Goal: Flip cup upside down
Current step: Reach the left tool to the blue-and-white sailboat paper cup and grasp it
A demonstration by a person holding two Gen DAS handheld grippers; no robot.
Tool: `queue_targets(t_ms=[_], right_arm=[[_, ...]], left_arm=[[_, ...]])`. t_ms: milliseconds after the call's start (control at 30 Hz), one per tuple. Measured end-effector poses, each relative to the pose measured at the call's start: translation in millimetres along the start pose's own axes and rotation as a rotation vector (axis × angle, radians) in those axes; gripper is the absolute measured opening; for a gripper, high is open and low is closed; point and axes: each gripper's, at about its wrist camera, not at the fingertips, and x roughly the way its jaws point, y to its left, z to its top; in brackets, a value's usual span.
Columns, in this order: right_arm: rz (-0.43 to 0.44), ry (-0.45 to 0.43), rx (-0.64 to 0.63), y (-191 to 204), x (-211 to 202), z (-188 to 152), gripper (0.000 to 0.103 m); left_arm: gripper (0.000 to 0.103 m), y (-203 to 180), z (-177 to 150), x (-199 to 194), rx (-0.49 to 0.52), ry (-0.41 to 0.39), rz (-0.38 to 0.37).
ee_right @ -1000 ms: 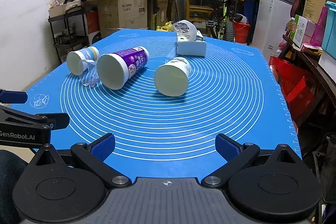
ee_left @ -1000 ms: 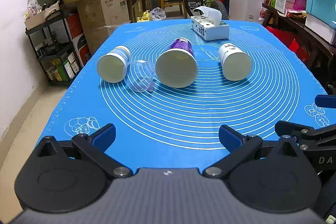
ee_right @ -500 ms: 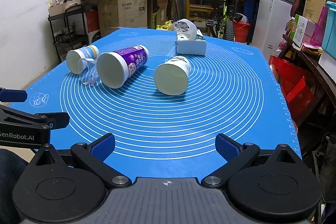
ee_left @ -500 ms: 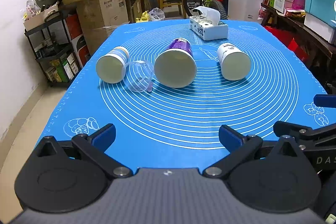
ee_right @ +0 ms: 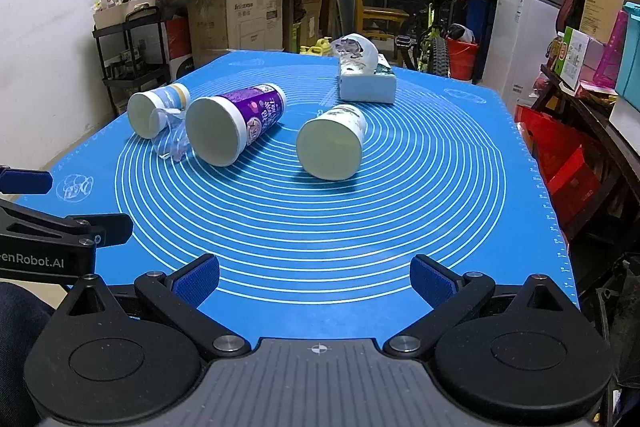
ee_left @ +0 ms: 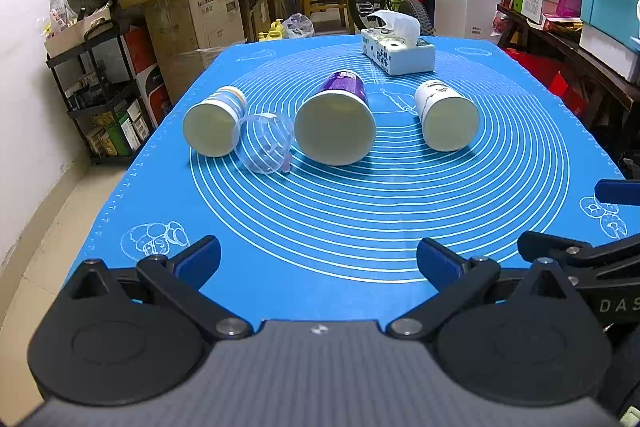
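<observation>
Cups, four, all lying on their sides on the blue silicone baking mat (ee_left: 320,227), mouths turned toward me: one purple paper cup (ee_left: 335,123), the largest, at the middle of the row; one white paper cup with dark print (ee_left: 446,115), well apart to its right; one white paper cup with a pale blue band (ee_left: 214,121) at the far left; one clear plastic cup (ee_left: 265,143) wedged between the blue-banded cup and the purple one, touching the former and just beside the latter. None stands mouth-down, so I judge the flipping not yet begun; this is the approach step, with a cup to be chosen. Left gripper (ee_left: 318,259), mine: fingers spread wide, nothing between them, hovering over the near edge of the mat, well short of the row. Right gripper (ee_right: 316,279), likewise: spread wide, empty, at the near edge, with the dark-printed cup nearest its line. Next move, as I reckon it: carry one claw forward to a cup, close across its wall near the rim without crushing the paper, lift, turn it mouth-down and set it on the mat. The clear cup looks flimsy and crowded; I would expect the free-lying cups to be easier. Other items: one tissue box (ee_left: 398,53) with a sheet drawn up, at the far side of the mat beyond the cups.
</observation>
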Motion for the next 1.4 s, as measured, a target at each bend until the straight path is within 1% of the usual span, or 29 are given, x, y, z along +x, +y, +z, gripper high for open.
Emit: queue_targets(t_ms=[400,633,800,1033,1167,1300,1400], right_arm=[[0.011,-0.003,0.019,-1.9,6.5,4.0,0.101],[0.018,-0.044,0.054,-8.2,15.3,16.5,0.101],[0.0,-0.106,0.107,-20.7,25.2,30.8,0.101],[-0.002,-0.173,0.215,-40.9,41.6,53.4,0.101],[0.006,-0.195,0.22,-40.1,49.9,64.3,0.101],[-0.001,-0.202,0.197,-31.1,63.2,78.2,0.101],[0.008,-0.207,0.199,-25.9,72.8,87.3,0.101]], left_arm=[[0.103,7.6,-1.1,5.6,-0.002,-0.001,0.005],[0.103,33.7,18.1,19.3,-0.001,-0.068,0.024],[0.103,59.7,38.8,38.5,-0.008,-0.1,0.024],[0.103,90.5,68.3,73.9,0.022,-0.147,0.07],[0.103,105.2,85.8,97.5,0.016,-0.161,0.086],[0.103,114.0,98.3,122.4,0.003,-0.15,0.091],[0.102,119.0,104.2,140.2,0.001,-0.117,0.082]])
